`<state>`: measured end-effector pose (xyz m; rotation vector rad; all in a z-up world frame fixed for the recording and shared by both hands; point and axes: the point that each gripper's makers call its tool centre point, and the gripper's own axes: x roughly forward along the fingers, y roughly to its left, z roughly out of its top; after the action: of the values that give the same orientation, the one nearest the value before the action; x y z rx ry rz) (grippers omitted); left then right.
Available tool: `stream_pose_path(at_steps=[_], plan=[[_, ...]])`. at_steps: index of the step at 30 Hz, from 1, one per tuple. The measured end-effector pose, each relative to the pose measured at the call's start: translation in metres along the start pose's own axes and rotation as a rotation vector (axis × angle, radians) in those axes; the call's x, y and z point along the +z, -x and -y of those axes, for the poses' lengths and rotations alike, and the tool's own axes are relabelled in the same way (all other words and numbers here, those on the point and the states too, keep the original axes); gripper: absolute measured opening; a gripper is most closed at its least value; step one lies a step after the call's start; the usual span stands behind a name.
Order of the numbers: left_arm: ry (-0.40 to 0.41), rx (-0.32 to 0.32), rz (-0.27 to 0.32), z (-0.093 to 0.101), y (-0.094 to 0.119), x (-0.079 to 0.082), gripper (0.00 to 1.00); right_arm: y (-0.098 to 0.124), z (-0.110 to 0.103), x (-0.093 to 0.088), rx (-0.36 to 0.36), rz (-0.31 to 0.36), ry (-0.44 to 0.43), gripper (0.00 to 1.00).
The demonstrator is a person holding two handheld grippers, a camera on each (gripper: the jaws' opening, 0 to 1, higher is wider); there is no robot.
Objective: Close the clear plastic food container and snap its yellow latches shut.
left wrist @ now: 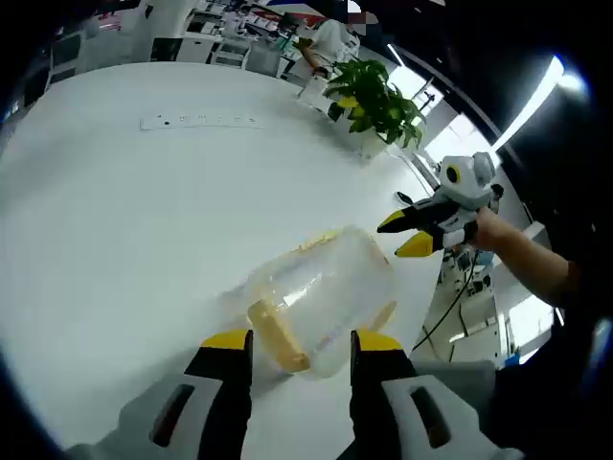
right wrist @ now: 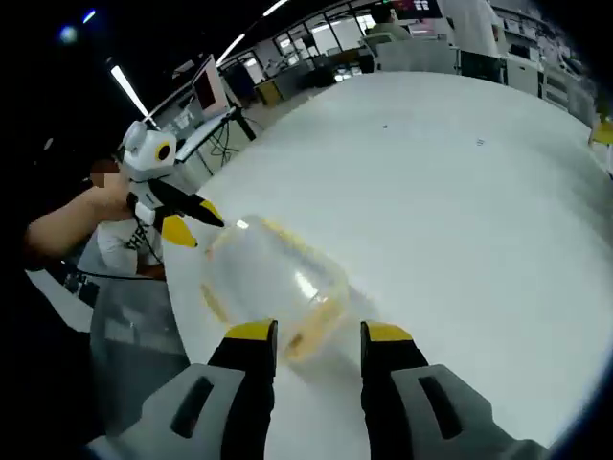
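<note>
A clear plastic food container [left wrist: 330,283] lies on the white table [left wrist: 124,220], with a yellow latch [left wrist: 278,337] on its near side. My left gripper [left wrist: 302,342] is open, its yellow-tipped jaws standing to either side of the container's near end. The right gripper [left wrist: 407,235], held in a hand, points at the container's far side with its jaws slightly apart and nothing between them. In the right gripper view the container [right wrist: 273,278] lies just ahead of my open right gripper [right wrist: 318,333]. The left gripper [right wrist: 187,220] reaches in at its far left edge.
A potted green plant [left wrist: 378,101] stands at the table's far edge, and a white power strip [left wrist: 201,121] lies further back. The table edge [right wrist: 177,297] runs close to the container, with cables and a screen beyond. Wide bare tabletop [right wrist: 460,211] spreads to the right.
</note>
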<state>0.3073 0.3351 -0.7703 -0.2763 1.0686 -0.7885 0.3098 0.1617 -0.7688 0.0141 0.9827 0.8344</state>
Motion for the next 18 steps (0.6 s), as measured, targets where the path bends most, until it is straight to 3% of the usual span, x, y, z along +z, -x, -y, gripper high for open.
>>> stream_pose_path(at_steps=[8,11,13,18], plan=[[-0.012,0.036,0.012,0.001,-0.007,-0.007,0.35,-0.010,-0.013,-0.010,0.006,-0.021,0.007,0.26],[-0.003,0.053,0.022,-0.001,-0.007,-0.007,0.31,-0.012,-0.018,-0.009,0.032,-0.014,-0.026,0.22],[-0.047,0.107,0.010,-0.010,-0.006,-0.010,0.23,-0.013,-0.017,-0.009,0.030,-0.015,-0.046,0.23],[-0.019,0.106,0.035,-0.007,-0.007,-0.009,0.23,-0.014,-0.018,-0.010,0.034,-0.027,-0.066,0.22]])
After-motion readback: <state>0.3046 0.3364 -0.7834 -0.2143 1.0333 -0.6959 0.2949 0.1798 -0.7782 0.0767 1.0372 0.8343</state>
